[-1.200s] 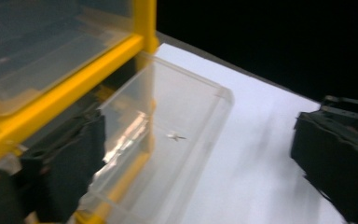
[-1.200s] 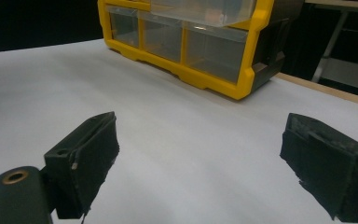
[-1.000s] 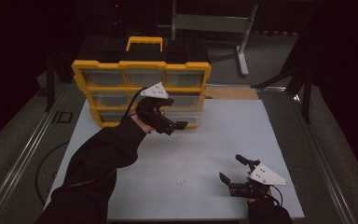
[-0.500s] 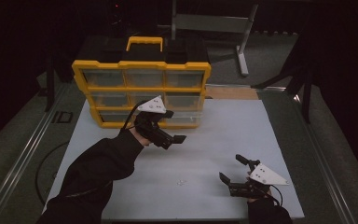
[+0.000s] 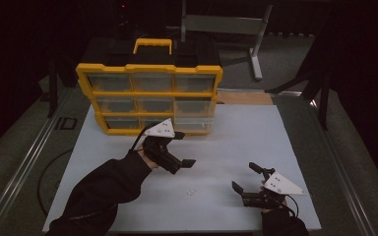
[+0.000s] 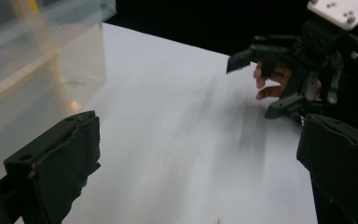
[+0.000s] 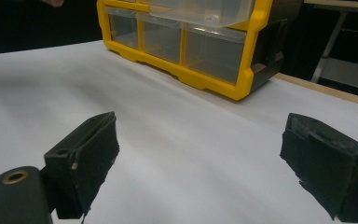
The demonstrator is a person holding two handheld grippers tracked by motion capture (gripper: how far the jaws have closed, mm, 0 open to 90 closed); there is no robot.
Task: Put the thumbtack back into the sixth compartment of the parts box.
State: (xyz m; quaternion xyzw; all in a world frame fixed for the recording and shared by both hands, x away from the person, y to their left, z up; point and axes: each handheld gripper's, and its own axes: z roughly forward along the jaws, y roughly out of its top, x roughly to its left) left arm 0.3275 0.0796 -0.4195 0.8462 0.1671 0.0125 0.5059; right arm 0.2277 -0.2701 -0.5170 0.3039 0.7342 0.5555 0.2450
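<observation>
My left gripper (image 5: 183, 149) hangs over the middle of the table (image 5: 236, 132) with its jaws wide apart and nothing between them; a second ago it was right up against the lower front of the organizer (image 5: 150, 98), and since then I have drawn it back toward myself, well clear of the drawers. In the left gripper view the pads (image 6: 60, 163) frame bare white tabletop, with a clear drawer (image 6: 42, 56) that stands pulled out of the cabinet passing off to one side. That drawer (image 7: 205, 11) also shows in the right gripper view, jutting out past the yellow frame while its neighbours sit flush. I read that as the pull being done: the drawer is open and released, and the work can turn to what goes into it or comes out. My right gripper (image 5: 248, 179) rests low near the front right of the table, jaws also spread and holding nothing, where it was a second ago. The smallest thing about is a tiny pale speck (image 5: 191, 191) lying on the table between my two grippers, nearer my edge; I cannot tell what it is, but it looks like the likely next pick, and either gripper is free to take it.
</observation>
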